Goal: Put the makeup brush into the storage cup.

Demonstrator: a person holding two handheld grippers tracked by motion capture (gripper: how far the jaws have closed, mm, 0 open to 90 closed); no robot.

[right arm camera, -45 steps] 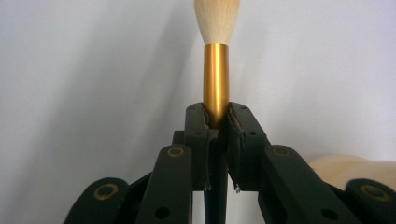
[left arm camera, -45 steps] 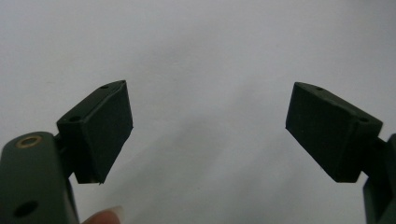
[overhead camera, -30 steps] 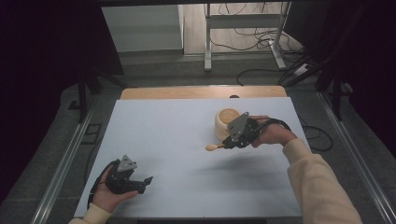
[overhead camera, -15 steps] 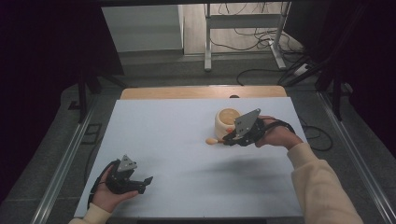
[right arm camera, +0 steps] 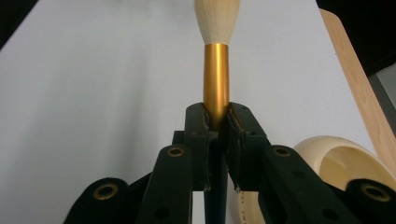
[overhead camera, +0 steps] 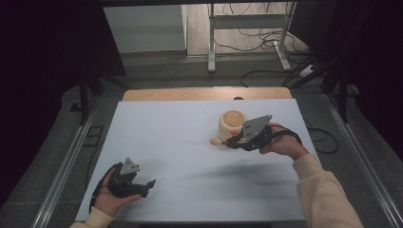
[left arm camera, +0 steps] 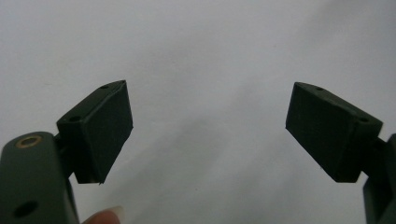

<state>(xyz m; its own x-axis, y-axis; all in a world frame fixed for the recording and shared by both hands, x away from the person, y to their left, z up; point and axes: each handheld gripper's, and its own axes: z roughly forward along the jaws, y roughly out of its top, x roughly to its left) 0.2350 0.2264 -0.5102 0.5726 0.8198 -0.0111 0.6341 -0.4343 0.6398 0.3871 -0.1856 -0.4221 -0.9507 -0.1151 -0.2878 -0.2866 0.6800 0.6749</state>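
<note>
Your right gripper (right arm camera: 217,123) is clamped on the brush (right arm camera: 216,60) at its gold ferrule, held roughly level just beside the cream bowl (overhead camera: 229,124) on the white table (overhead camera: 180,142). Your left gripper (left arm camera: 208,130) rests low at the near-left w/ jaws apart (nothing between them). The brush handle is hidden behind the jaws, and its tuft tip is cut off at the top edge.

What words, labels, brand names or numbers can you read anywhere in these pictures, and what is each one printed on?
There are none to read.
The brush clamped in the right gripper has a plain gold band and a pale tip with no print.
The cream cup beside it carries an orange mark, too small to tell whether it is lettering.
The white table and the open left gripper bear no markings.
</note>
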